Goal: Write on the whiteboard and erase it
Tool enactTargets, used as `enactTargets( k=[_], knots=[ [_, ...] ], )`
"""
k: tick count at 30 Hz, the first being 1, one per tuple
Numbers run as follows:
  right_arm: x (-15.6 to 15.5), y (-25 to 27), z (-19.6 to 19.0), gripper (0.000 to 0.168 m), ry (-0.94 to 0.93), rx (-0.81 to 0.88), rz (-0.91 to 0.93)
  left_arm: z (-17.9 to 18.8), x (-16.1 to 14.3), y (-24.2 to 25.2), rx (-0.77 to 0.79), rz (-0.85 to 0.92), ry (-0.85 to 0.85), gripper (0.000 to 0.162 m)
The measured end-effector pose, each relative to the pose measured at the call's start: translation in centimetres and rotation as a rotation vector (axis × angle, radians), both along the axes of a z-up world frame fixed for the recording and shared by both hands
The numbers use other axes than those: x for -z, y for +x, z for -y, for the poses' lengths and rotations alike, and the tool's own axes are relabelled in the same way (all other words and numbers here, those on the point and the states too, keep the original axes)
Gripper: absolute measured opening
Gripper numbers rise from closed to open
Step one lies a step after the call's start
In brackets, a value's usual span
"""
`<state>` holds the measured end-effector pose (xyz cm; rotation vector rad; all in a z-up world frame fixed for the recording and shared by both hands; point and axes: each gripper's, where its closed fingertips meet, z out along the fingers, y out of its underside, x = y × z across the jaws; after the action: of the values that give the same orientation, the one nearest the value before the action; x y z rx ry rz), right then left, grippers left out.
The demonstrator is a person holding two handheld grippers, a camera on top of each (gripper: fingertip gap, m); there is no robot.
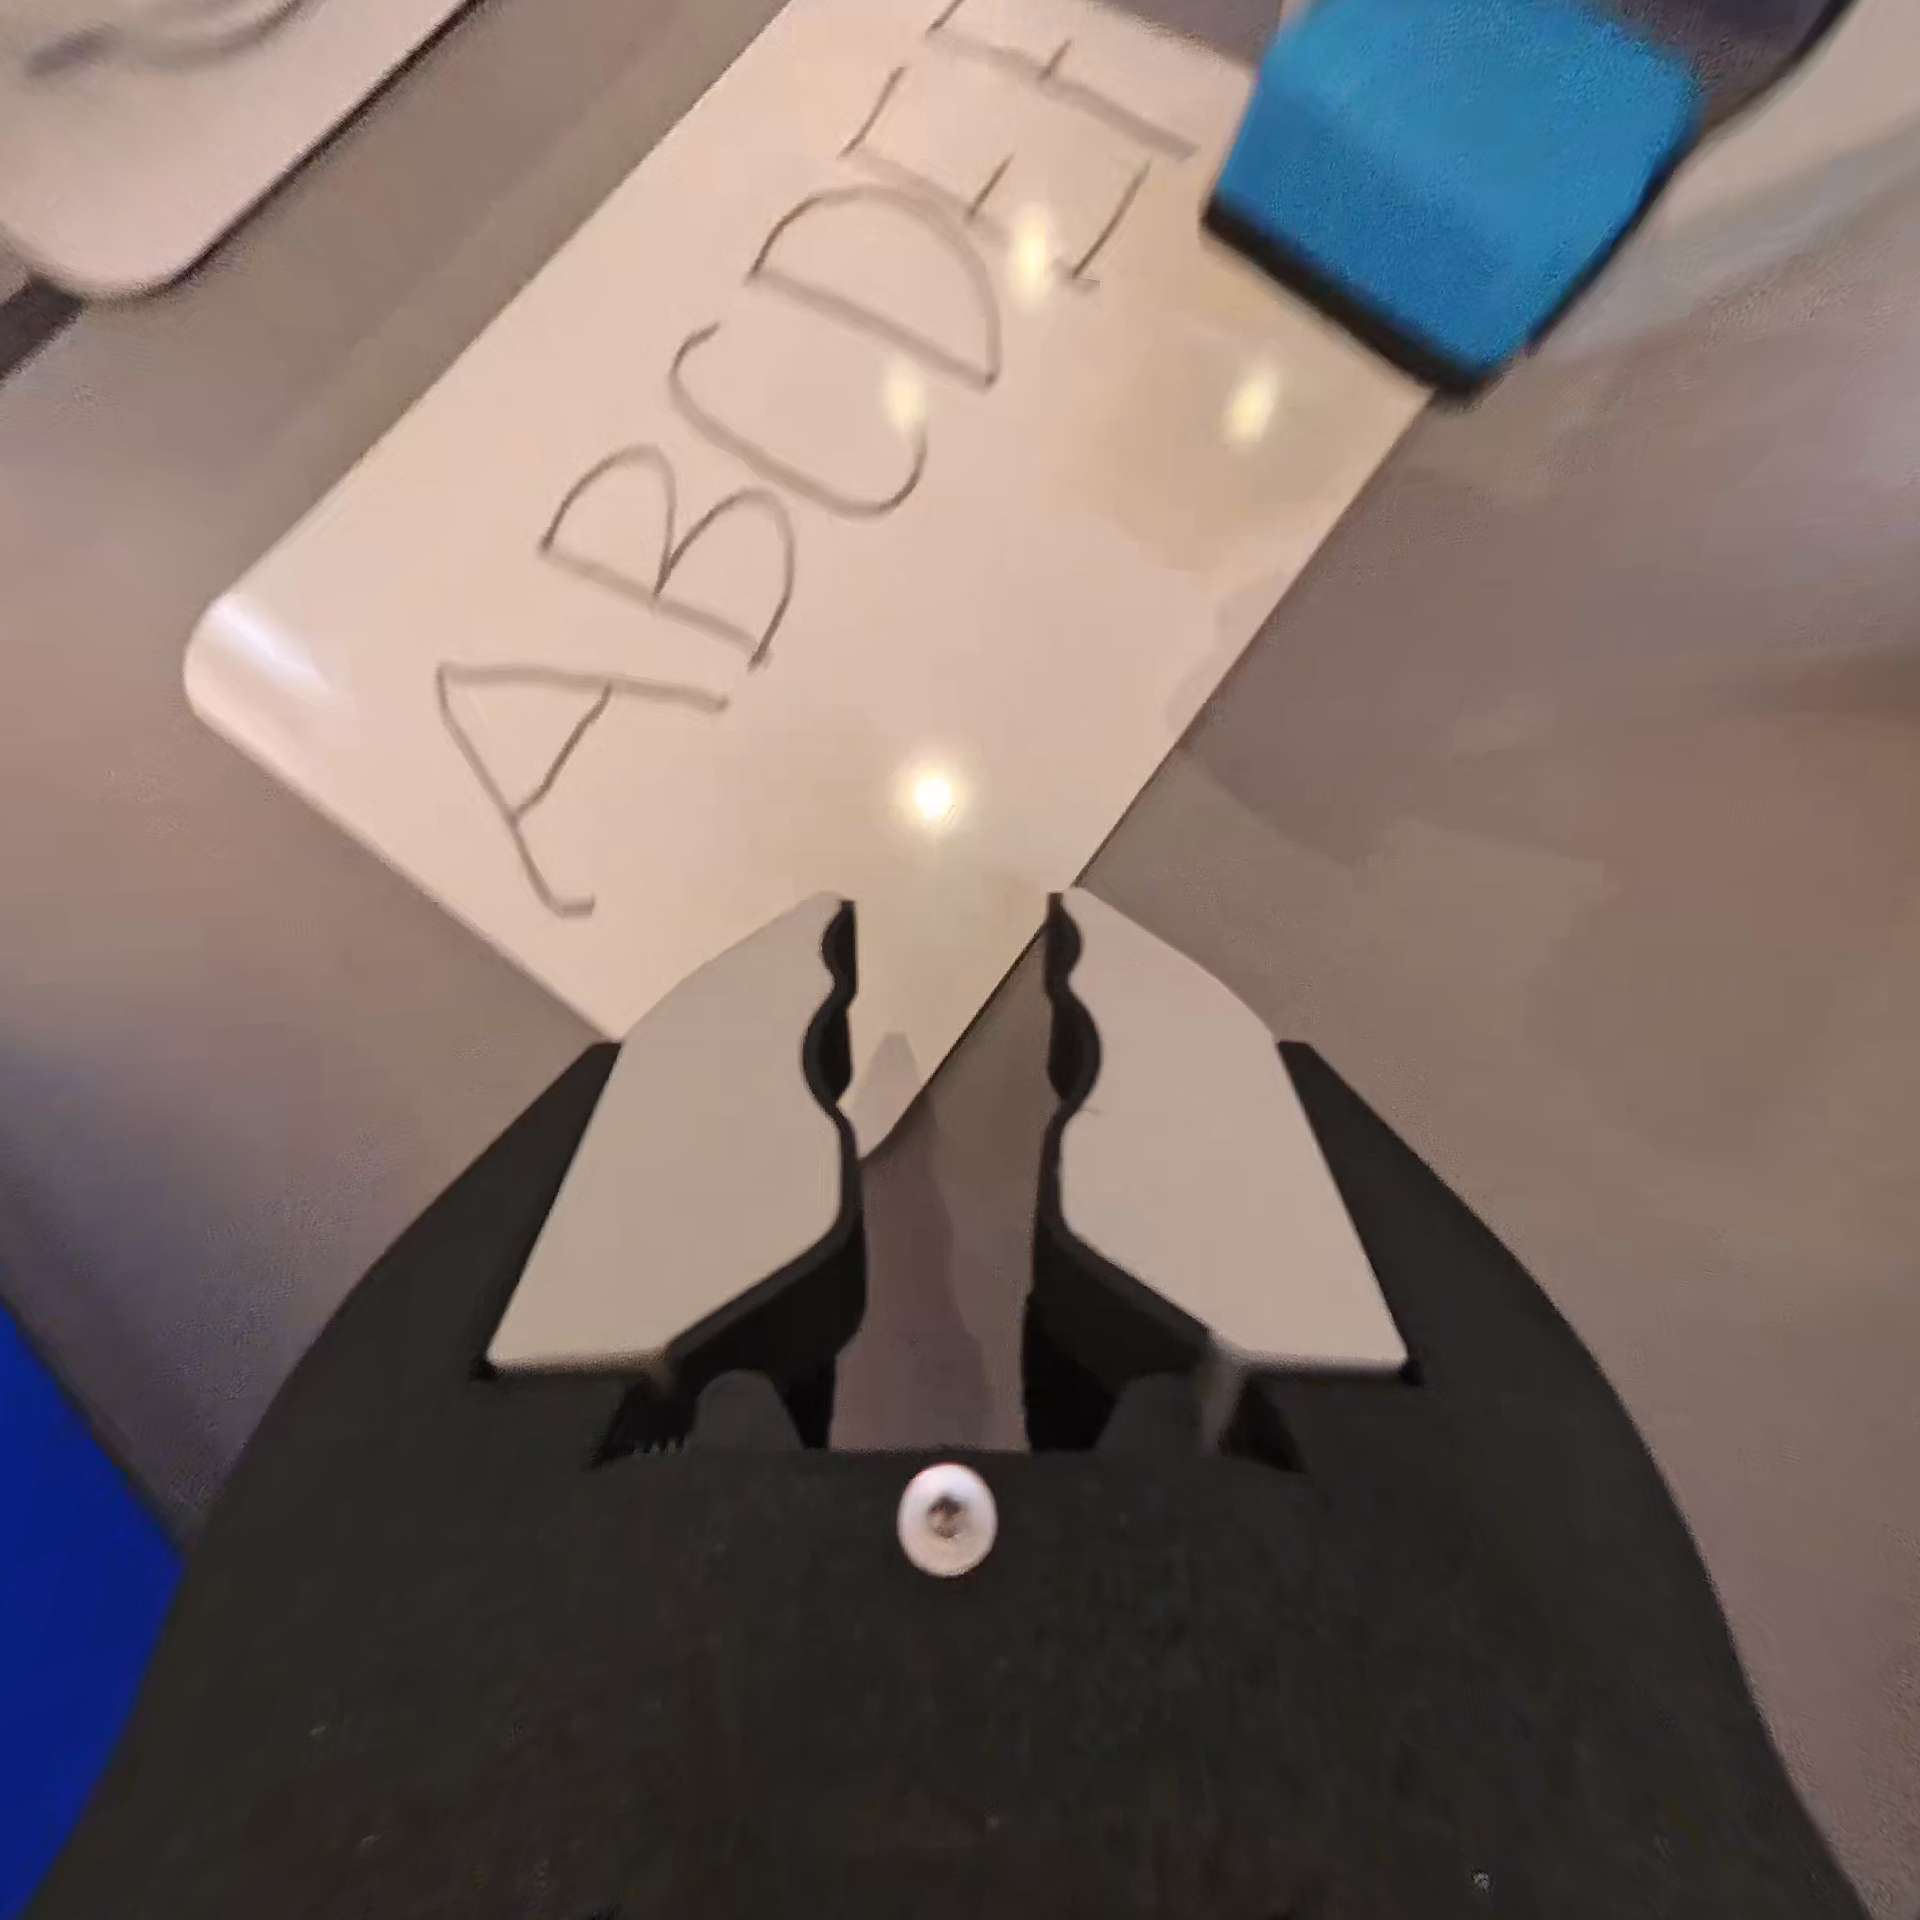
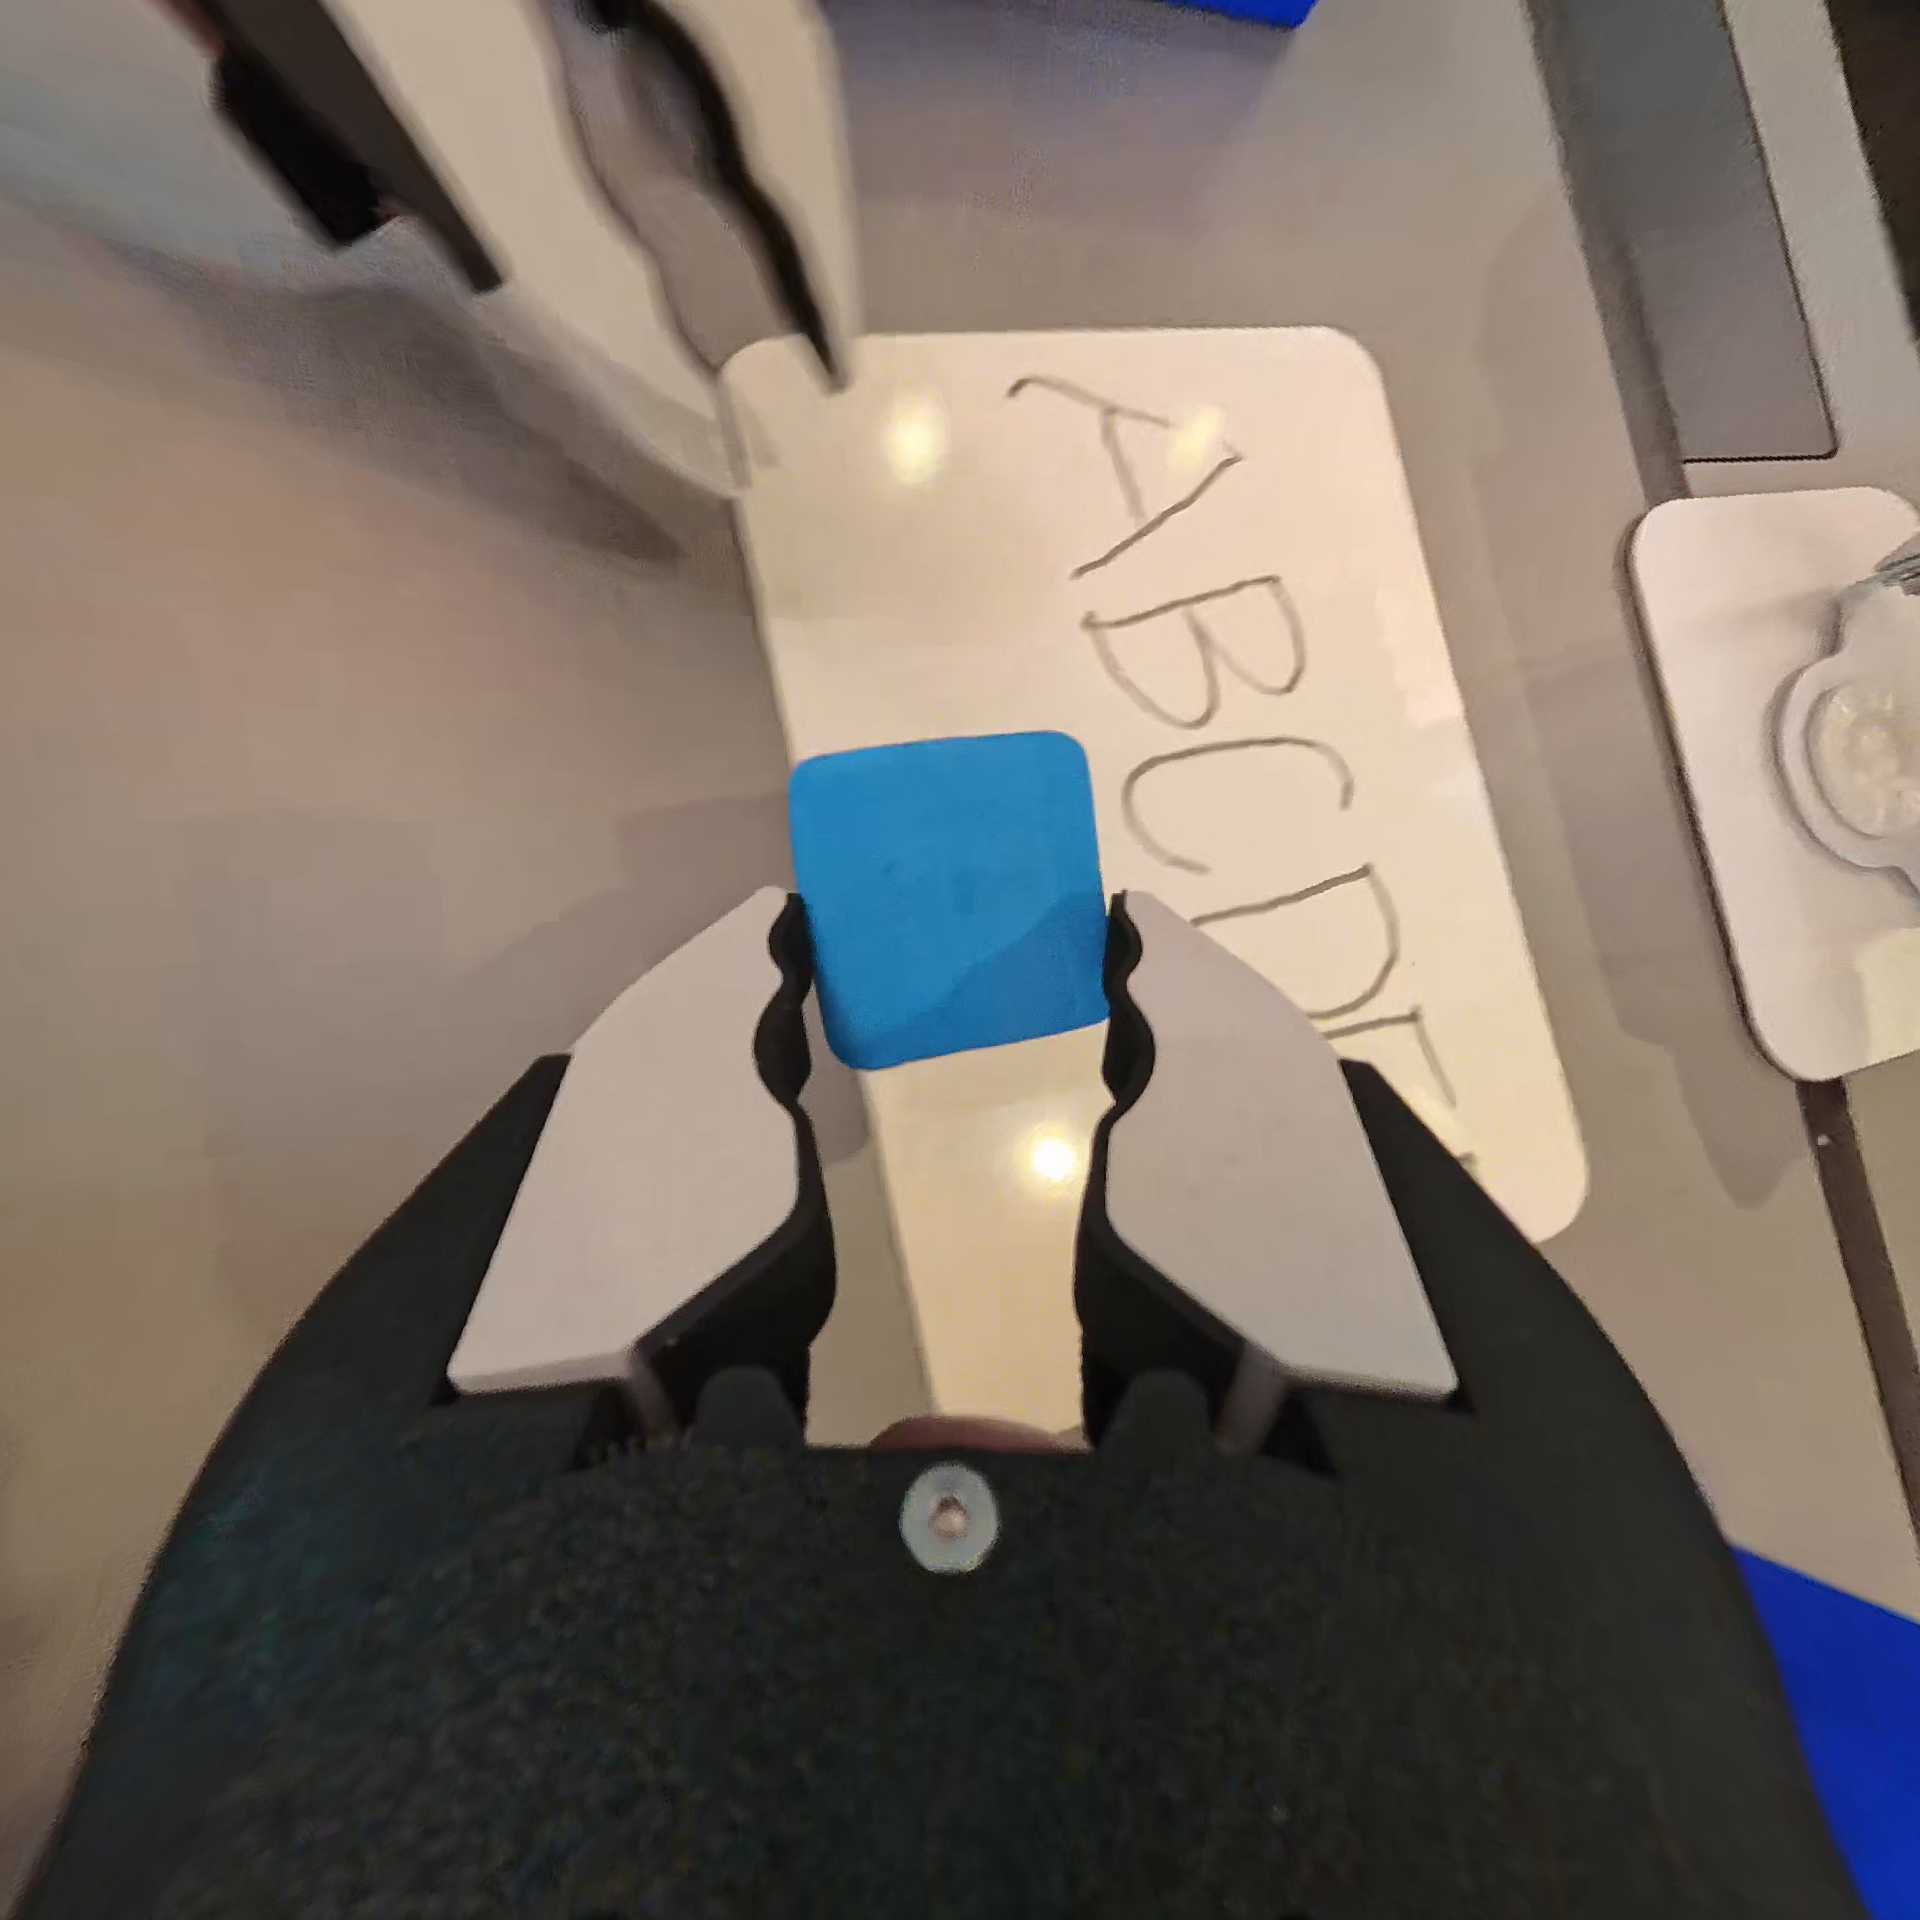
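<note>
A small white whiteboard [image 1: 1039,623] with black handwritten letters lies flat on the grey table. My left gripper [image 1: 951,914] is open and empty, with its tips over the board's near corner. In the right wrist view its fingers [image 2: 727,208] reach the far left corner of the whiteboard [image 2: 935,582]; whether they touch it I cannot tell. My right gripper [image 2: 951,914] is shut on a blue square eraser [image 2: 935,883] and holds it over the blank side of the board, beside the letters. The eraser also shows in the left wrist view [image 1: 1434,177], at the board's far end.
A second small white board [image 2: 1714,779] with a clear plastic piece on it lies right of the whiteboard; it also shows blurred in the left wrist view [image 1: 156,156]. A grey flat slab [image 2: 1714,260] lies beyond it. A blue object [image 1: 62,1507] sits at the frame edge.
</note>
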<state>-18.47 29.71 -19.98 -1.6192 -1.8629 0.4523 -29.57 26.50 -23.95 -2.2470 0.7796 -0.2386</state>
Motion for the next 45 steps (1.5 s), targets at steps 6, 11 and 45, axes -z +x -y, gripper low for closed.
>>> enactTargets(
  k=[6, 11, 45],
  knots=[
    [0.3, -7.0, -5.1, 0.054, -0.084, -0.024, 0.052, -0.8, 1.1, -2.9, -0.201, 0.09, -0.012, 0.011],
    [2.2, -11.3, -7.6, 0.054, -0.114, -0.036, 0.137, -1.0, 2.6, -3.8, -0.254, 0.041, -0.116, 0.0],
    [4.4, -15.6, -5.6, 0.037, -0.156, -0.172, 0.291, -1.0, 3.9, -5.4, -0.342, 0.158, -0.18, 0.0]
  ],
)
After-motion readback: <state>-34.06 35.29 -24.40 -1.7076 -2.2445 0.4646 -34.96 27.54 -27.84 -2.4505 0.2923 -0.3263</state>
